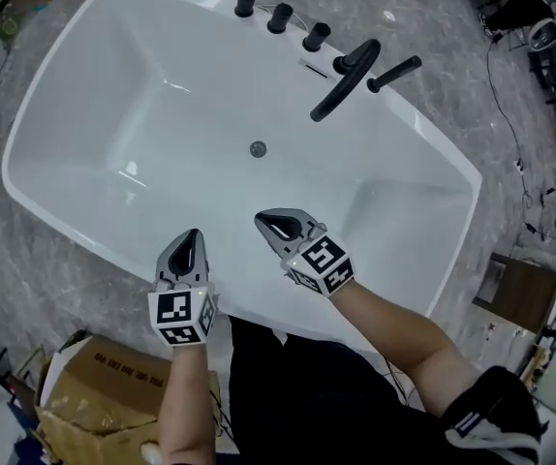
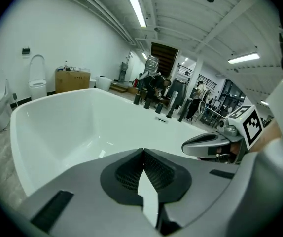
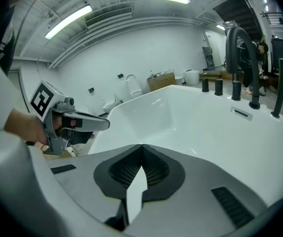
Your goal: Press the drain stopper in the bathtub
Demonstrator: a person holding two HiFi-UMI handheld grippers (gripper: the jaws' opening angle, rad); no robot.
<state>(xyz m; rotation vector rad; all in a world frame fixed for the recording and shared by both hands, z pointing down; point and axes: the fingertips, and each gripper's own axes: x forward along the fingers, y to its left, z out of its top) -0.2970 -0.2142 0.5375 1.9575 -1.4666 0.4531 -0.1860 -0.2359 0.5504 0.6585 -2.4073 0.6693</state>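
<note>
A white bathtub [image 1: 84, 95] fills the head view, with a small round grey drain stopper [image 1: 258, 149] in the middle of its floor. My left gripper [image 1: 191, 236] hovers over the near rim, jaws shut with nothing between them. My right gripper [image 1: 263, 223] is a little further in, above the near slope, also shut and holding nothing; it is well short of the stopper. The left gripper [image 2: 142, 152] looks across the tub [image 2: 57, 122] and sees the right gripper [image 2: 215, 144]. In the right gripper view, the right gripper [image 3: 141, 147] faces the tub wall [image 3: 191, 117]; the stopper is hidden in both gripper views.
A black faucet spout [image 1: 344, 80], a handle [image 1: 394, 74] and three black knobs [image 1: 279, 17] stand on the far rim. A cardboard box [image 1: 94, 395] sits on the floor at the near left. Grey marble-look floor surrounds the tub. Toilets [image 2: 37, 78] and people stand in the background.
</note>
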